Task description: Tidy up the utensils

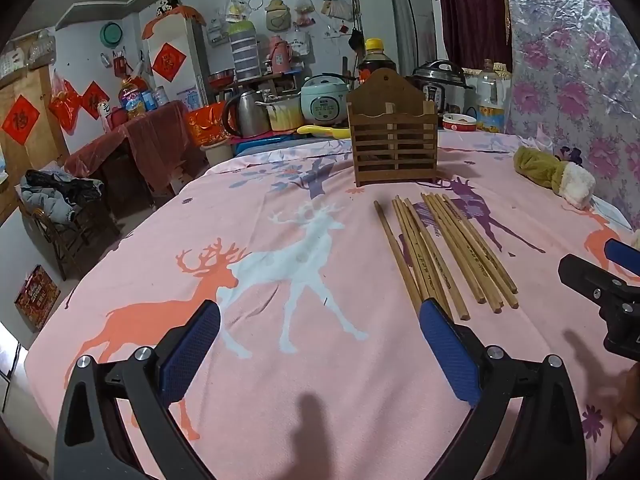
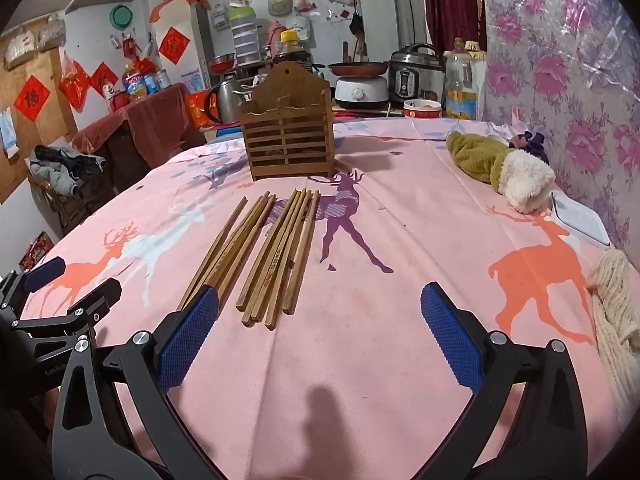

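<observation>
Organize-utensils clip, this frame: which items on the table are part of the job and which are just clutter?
Job items:
- chopsticks, loose on the cloth in two rough bunches
- wooden slatted holder, upright behind them, apparently empty
- left gripper and right gripper, both open, holding nothing

Just lying about:
- green and white plush item
- cream yarn
- white tray
- bowl and oil bottle at the far edge

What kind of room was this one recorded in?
Most likely a lived-in home kitchen or dining room: rice cooker, pressure cooker and kettle crowd the far counter, and a cloth-covered table holds chopsticks and a wooden holder.
</observation>
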Demonstrator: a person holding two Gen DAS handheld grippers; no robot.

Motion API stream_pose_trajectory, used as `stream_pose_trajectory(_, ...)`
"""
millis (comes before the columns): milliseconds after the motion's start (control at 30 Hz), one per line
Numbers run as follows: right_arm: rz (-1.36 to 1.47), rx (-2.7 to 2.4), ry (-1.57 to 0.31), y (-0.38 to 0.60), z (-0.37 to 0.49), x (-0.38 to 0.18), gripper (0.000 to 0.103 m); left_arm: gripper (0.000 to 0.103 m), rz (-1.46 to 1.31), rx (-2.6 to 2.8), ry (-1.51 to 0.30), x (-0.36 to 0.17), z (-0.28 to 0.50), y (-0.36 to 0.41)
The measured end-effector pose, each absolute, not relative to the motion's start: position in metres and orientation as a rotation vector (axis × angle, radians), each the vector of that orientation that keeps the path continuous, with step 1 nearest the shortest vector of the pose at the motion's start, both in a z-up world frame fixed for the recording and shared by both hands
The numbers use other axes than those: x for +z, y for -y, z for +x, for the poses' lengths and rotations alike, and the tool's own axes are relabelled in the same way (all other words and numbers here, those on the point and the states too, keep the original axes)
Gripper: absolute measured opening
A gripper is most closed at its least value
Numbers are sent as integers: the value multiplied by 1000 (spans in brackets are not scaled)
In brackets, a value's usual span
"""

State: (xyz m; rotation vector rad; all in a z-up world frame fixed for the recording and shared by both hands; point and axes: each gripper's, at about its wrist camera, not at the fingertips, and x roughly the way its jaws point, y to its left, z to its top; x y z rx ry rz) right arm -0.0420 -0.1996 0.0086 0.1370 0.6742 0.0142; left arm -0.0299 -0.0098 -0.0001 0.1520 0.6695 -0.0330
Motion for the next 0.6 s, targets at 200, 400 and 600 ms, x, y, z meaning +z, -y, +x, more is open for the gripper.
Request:
stream_pose_trajectory(200, 131, 12, -677, 200, -43, 10, 97, 98, 152, -31, -668, 0, -30, 10)
stream_pose_trajectory(400, 134, 11, -675, 200, -43, 9, 97, 98, 155, -31, -666, 1, -31, 10)
stream_pose_trajectory(600, 134, 12, -672, 199, -43, 9, 97, 98, 159, -30, -664, 1, -31, 10)
